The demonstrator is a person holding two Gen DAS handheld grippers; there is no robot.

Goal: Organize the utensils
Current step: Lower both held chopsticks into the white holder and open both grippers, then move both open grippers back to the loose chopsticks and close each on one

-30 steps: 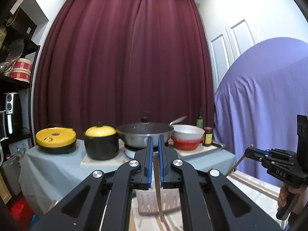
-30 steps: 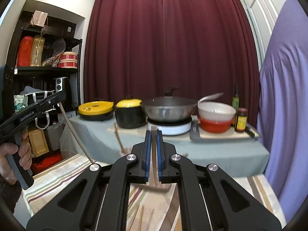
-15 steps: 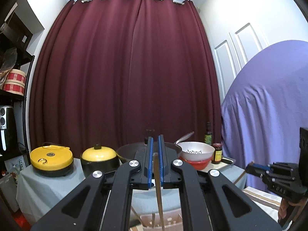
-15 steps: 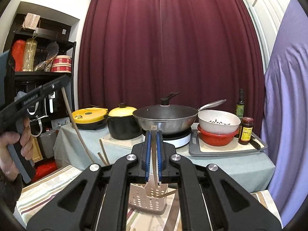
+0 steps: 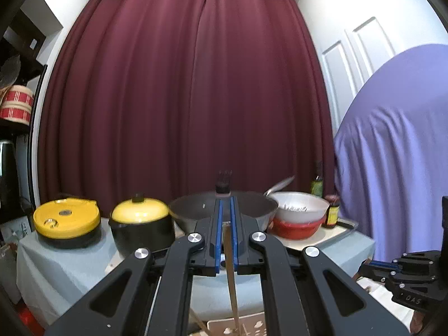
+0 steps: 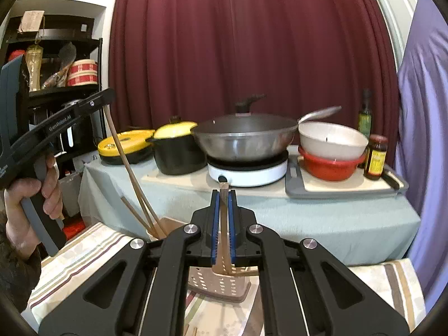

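My left gripper [image 5: 226, 225] is shut on a wooden chopstick [image 5: 231, 274] that hangs down toward the beige perforated utensil holder [image 5: 238, 327]. In the right wrist view the left gripper [image 6: 105, 103] holds that chopstick [image 6: 126, 165] slanting down into the holder's left side. My right gripper [image 6: 223, 207] is shut on another wooden chopstick [image 6: 223, 224], whose lower end is in the holder [image 6: 221, 285]. Other chopsticks lean in the holder.
The holder stands on a striped cloth [image 6: 84, 252]. Behind it a table holds a yellow-lidded cooker [image 6: 126, 145], a black pot [image 6: 176, 151], a wok on a white burner [image 6: 246, 137], stacked bowls [image 6: 331, 151] and sauce bottles [image 6: 376, 156]. A shelf [image 6: 56, 84] stands left, a purple cover [image 5: 397, 145] right.
Both grippers have moved forward and lower over the holder. Both chopsticks now reach down into it. Both grippers stay shut.
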